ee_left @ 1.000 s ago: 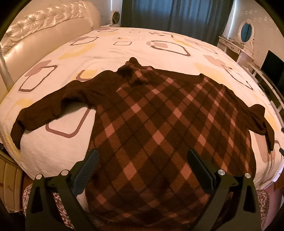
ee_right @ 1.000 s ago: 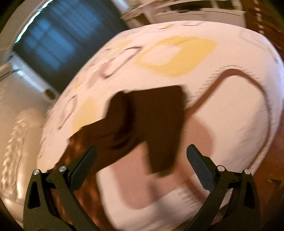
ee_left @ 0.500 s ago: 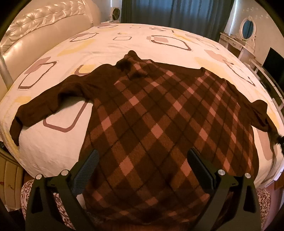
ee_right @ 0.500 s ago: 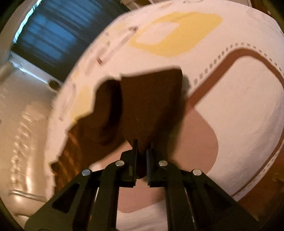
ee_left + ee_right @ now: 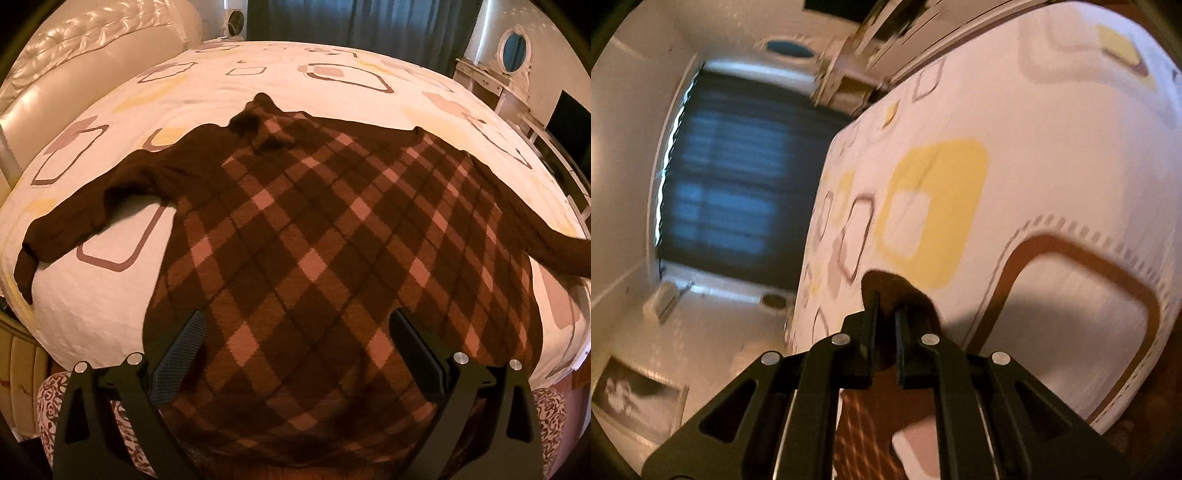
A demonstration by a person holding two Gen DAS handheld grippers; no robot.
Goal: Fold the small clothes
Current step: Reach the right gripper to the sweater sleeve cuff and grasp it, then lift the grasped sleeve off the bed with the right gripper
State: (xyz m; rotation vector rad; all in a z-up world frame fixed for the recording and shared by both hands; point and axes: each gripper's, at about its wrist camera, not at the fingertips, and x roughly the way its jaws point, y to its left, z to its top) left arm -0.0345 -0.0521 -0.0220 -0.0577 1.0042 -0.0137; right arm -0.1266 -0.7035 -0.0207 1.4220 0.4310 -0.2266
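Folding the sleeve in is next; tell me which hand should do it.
Right. The right gripper is shut on the sweater's cuff, lifted off the bed. The left gripper hangs open over the sweater, holding nothing.

Both tools are matte black plastic. The left gripper [image 5: 295, 332] has 2 angular arms with triangular cut-outs, 4 silver screw heads and blue-grey textured pads on its fingers [image 5: 181, 345]. The right gripper [image 5: 886, 314] shows the same black frame and 4 silver screws.

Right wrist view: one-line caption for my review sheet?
Right gripper shut on the brown sweater's sleeve cuff, lifted above the patterned bedsheet.
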